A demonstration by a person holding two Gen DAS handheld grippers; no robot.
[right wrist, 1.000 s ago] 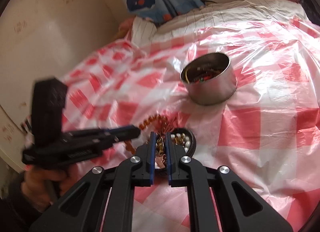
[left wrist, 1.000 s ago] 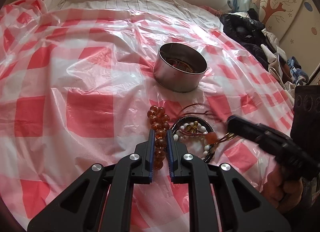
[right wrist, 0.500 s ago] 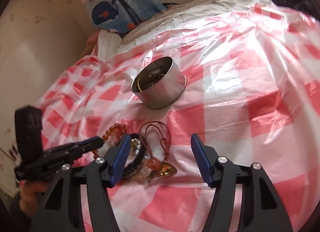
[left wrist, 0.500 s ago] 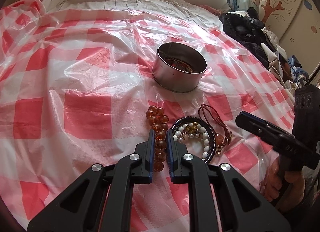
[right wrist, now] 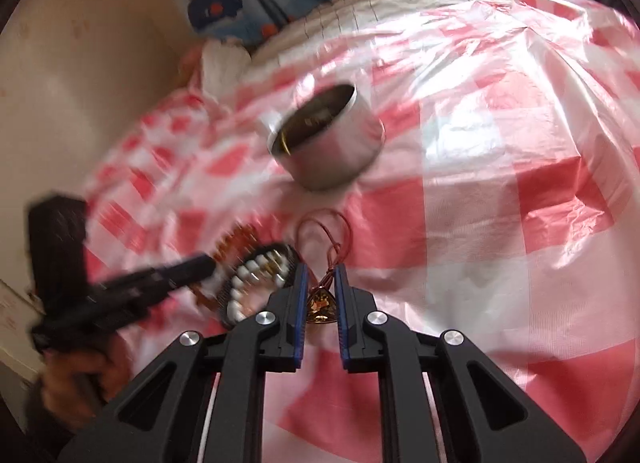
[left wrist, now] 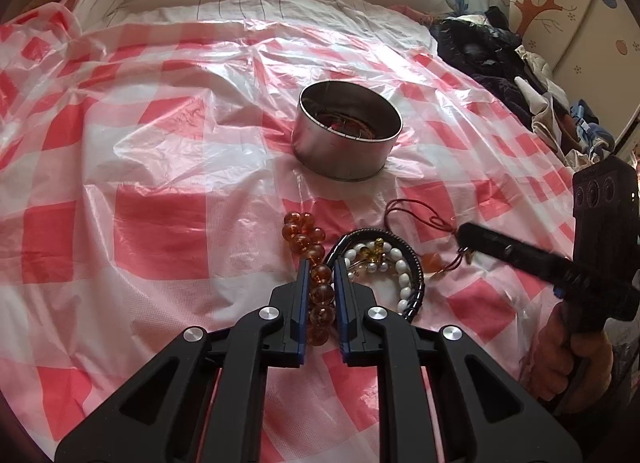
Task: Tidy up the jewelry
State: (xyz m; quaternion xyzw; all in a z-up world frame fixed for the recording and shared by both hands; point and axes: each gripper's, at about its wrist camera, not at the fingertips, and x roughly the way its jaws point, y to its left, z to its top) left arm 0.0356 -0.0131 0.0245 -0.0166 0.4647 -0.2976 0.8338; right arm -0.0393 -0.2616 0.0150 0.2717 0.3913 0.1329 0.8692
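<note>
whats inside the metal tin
The tin holds a dark tangle of jewelry with reddish and gold glints; single pieces can't be told apart, and its near wall hides the rest.

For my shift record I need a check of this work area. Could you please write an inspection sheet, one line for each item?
Surface: bed under a red and white checked plastic sheet, wrinkled.
Job's things: round metal tin, upright, open, some jewelry already inside; amber bead bracelet; white bead bracelet inside a dark bangle; red cord pendant.
Clutter: pile of dark clothes at the bed's far edge.
Grippers: left gripper shut on the amber bead bracelet; right gripper has just been closing, pads now against the red cord pendant.
Cables: nothing seen.
Surroundings: whale-print curtain; cupboard with a tree picture.
</note>
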